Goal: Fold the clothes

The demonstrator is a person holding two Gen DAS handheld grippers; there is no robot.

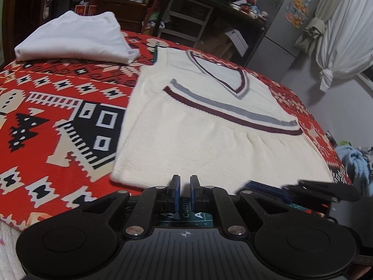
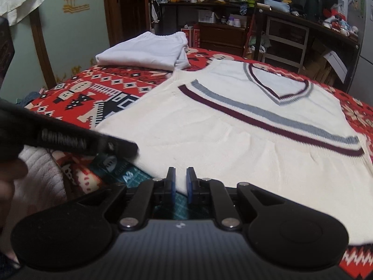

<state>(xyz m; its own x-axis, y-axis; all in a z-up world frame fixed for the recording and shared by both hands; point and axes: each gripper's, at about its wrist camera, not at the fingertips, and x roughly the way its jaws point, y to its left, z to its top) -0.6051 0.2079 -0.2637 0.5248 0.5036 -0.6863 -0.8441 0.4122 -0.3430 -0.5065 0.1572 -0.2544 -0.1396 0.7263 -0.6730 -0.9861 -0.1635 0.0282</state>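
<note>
In the left wrist view the left gripper is hovering nearly closed and empty at the near hem of the cream vest lying flat on the red blanket, while in the right wrist view the right gripper is hanging likewise narrowed and empty at that vest's near edge, the folded white garment sitting beyond the vest.

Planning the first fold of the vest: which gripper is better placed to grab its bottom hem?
Probably the right gripper: the vest hem lies at its fingertips. The left gripper sits near the hem's corner.
</note>
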